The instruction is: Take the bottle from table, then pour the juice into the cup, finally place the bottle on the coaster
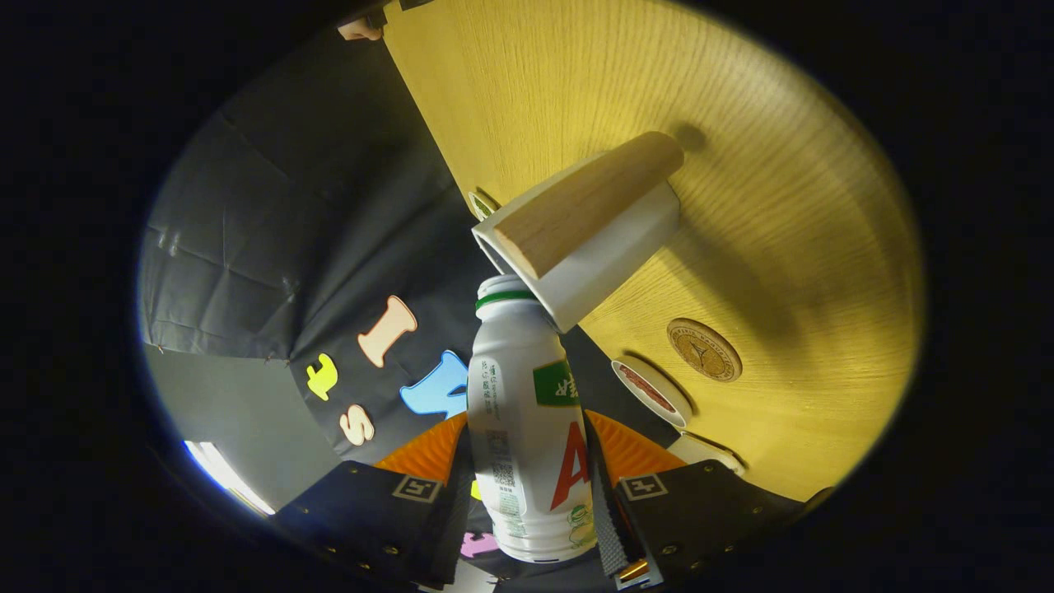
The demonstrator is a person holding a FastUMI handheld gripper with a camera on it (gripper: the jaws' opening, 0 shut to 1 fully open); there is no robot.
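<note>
White plastic bottle sat clamped between both fingers, neck tipped to the white cup's rim near the wood-grain desk edge, round coaster lying apart on open desk.

Claw of two black, blocky halves. On the top of each half, a small white square tag with a black angular pattern. Along the lower edges, a row of small round screws, brassy in tone. Behind each half, a ribbed orange piece, fan-shaped. Inner faces of the fingers dark, with a fine woven or ridged texture. At the lower corner of the right half, a short gold-coloured metal part beside a pale blue-white one.
</note>
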